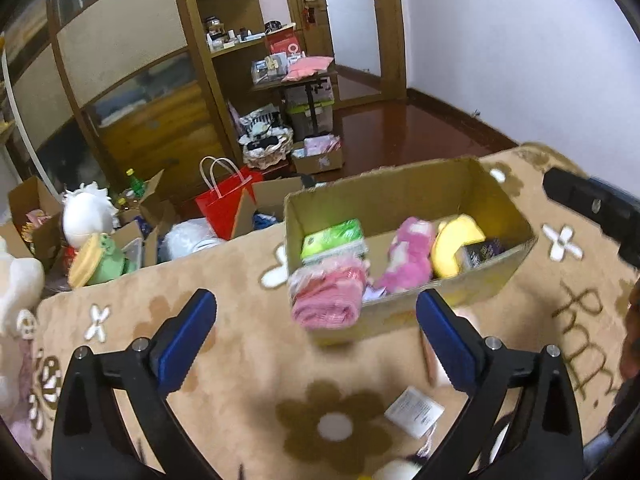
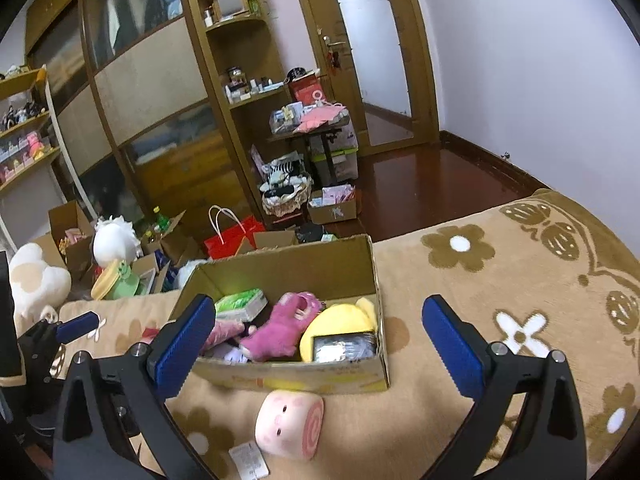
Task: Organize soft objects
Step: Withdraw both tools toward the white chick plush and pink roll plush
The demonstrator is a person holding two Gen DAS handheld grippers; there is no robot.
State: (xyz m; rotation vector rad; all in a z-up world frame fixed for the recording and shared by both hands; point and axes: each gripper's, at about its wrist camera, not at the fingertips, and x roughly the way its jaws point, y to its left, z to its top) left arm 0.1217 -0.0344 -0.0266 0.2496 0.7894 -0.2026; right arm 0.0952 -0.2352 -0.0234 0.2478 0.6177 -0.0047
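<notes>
An open cardboard box (image 1: 384,188) (image 2: 288,266) stands on a beige flowered blanket (image 2: 500,280). Inside lie a green tissue pack (image 1: 334,236) (image 2: 240,304), a pink folded cloth in plastic (image 1: 328,300), a pink plush (image 1: 408,256) (image 2: 280,328), a yellow plush (image 1: 456,244) (image 2: 340,324) and a dark packet (image 2: 344,346). A pink roll-shaped plush with a face (image 2: 288,424) lies on the blanket just in front of the box, with a white tag (image 2: 248,460) (image 1: 414,412) beside it. My left gripper (image 1: 316,300) and right gripper (image 2: 320,306) both hover open and hold nothing.
Beyond the blanket's far edge the floor is crowded: a red paper bag (image 1: 228,204), a white plush (image 1: 86,212), a green frog plush (image 1: 108,260) and open cartons. A cream plush (image 2: 32,280) sits at the left. A wardrobe, shelves and a door stand behind.
</notes>
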